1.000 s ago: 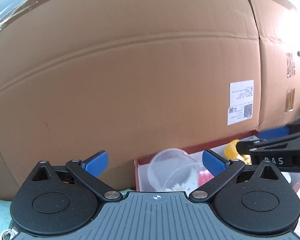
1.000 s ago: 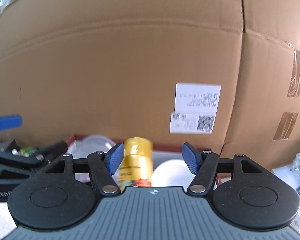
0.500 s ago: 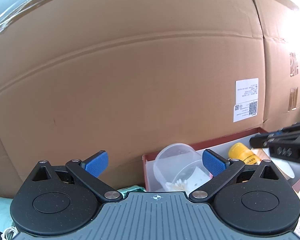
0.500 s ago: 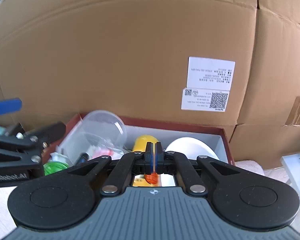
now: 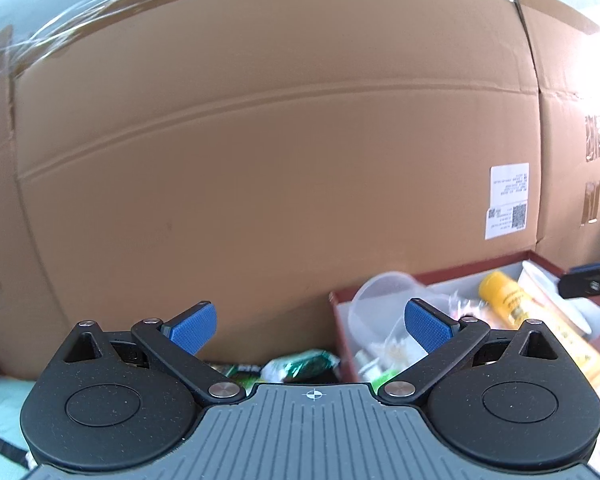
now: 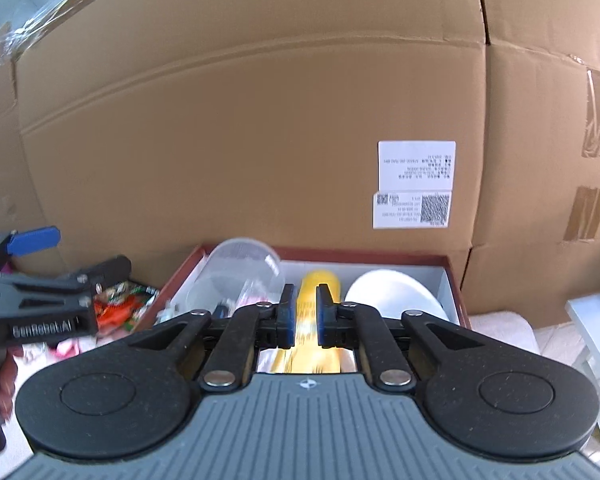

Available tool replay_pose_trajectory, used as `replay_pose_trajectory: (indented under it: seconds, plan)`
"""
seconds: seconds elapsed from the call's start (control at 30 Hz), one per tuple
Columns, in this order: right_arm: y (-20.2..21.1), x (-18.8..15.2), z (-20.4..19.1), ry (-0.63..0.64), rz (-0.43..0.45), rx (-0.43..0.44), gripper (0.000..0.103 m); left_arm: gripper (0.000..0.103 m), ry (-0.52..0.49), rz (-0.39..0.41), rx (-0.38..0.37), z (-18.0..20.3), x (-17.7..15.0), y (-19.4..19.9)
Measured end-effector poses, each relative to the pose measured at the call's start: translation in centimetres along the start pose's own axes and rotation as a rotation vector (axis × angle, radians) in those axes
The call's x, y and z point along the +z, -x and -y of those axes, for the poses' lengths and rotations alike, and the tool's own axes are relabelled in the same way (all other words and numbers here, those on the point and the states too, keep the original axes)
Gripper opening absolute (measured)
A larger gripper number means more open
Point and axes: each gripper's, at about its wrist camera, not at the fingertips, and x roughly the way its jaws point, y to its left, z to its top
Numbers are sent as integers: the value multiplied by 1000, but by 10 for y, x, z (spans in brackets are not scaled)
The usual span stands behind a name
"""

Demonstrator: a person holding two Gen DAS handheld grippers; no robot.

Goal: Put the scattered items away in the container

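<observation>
Your right gripper point(image 6: 302, 316): jaws narrow, opening, nothing between them. It hovers over the red-walled container point(image 6: 454, 280), where the yellow bottle point(image 6: 320, 280) lies between a clear cup point(image 6: 240, 268) and a white bowl point(image 6: 392, 292). Your left gripper point(image 5: 308, 326): wide open, empty, above a green packet point(image 5: 300, 364) left of the container.

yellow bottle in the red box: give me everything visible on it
The yellow bottle looks like glossy plastic, a plain yellow rounded end above a label with dark print. It lies on its side in the red-walled box, lengthwise toward the camera, between the clear plastic container and the white bowl. The left wrist view shows it tilted, near the bowl. Its near end is hidden, so any cap is unseen. Nothing grips it.
</observation>
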Motion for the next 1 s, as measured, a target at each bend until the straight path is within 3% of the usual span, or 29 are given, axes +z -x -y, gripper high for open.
replay_pose_trajectory:
  seconds: [0.2,0.37,0.47,0.8,0.9,1.0]
  plan:
    - [25,-35,-9,40,-116,28,20,103,7,-24,13,-14,-17,18]
    - [26,-56,-18,69,-215,35,20,103,18,-25,26,-24,-28,29]
    - [8,-52,-12,40,-224,-16,20,103,21,-36,46,-31,-39,37]
    - [-17,-23,-23,33,-145,-40,20,103,115,-142,160,-97,-90,68]
    - [-23,-9,-29,7,-116,-15,20,103,140,-171,185,-116,-102,74]
    - [-22,-3,-47,4,-132,62,21,103,154,-193,202,-130,-112,77]
